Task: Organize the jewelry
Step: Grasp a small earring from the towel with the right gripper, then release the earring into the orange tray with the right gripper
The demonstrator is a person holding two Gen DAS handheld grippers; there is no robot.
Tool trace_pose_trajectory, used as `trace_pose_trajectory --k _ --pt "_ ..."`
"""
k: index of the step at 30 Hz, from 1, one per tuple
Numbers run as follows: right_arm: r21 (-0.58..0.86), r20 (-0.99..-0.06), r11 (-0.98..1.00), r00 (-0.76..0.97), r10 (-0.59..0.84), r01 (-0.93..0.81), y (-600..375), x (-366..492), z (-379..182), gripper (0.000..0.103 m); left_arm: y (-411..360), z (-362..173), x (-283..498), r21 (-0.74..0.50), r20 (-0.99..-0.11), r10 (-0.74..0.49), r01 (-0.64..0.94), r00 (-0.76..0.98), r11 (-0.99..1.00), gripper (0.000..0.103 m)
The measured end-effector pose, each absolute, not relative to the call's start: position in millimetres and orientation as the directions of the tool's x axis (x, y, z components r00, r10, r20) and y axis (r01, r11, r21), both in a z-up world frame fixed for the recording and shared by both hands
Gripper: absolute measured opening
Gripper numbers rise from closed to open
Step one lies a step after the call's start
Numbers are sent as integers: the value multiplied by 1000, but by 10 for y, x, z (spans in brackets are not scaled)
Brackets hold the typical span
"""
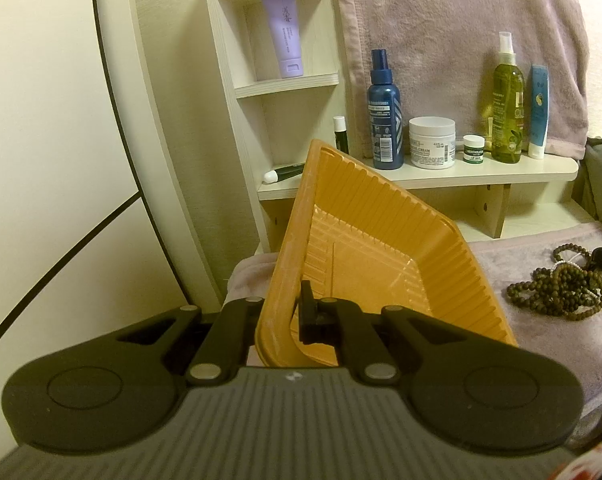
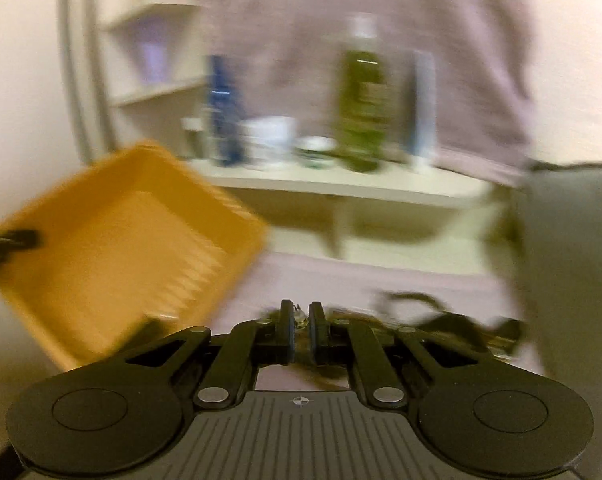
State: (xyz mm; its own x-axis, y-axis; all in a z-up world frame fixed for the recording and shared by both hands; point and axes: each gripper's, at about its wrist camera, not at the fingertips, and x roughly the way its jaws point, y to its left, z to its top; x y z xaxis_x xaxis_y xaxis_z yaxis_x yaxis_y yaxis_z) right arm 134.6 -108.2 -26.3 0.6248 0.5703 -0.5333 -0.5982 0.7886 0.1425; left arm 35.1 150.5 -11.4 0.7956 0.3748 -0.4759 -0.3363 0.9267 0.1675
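My left gripper [image 1: 287, 316] is shut on the near rim of an orange ribbed plastic tray [image 1: 381, 256] and holds it tilted up above the towel. The tray looks empty inside. It also shows in the right wrist view [image 2: 129, 240], at the left, blurred. A heap of dark green bead strings [image 1: 561, 288] lies on the towel at the right. My right gripper [image 2: 300, 320] is nearly shut on a strand of the beads [image 2: 441, 320], which trail to the right of its fingers. The right wrist view is motion-blurred.
A lilac towel [image 1: 541, 344] covers the table. Behind stands a low wooden shelf [image 1: 481, 172] with a blue spray bottle [image 1: 385, 116], a white cream jar [image 1: 432, 142], a green oil bottle [image 1: 508, 108] and tubes. A corner shelf [image 1: 285, 80] holds a purple tube. A mirror edge curves at the left.
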Motion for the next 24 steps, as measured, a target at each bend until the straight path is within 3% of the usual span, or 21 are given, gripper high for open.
trace_pose_trajectory --k 7,24 --pt "166 -519 649 494 697 -742 -509 1173 -277 7 1506 -109 352 164 -476 372 -335 797 928 5" --pt "196 -563 567 382 733 -800 -132 1225 -471 7 1509 -119 345 157 -477 370 -336 797 928 5"
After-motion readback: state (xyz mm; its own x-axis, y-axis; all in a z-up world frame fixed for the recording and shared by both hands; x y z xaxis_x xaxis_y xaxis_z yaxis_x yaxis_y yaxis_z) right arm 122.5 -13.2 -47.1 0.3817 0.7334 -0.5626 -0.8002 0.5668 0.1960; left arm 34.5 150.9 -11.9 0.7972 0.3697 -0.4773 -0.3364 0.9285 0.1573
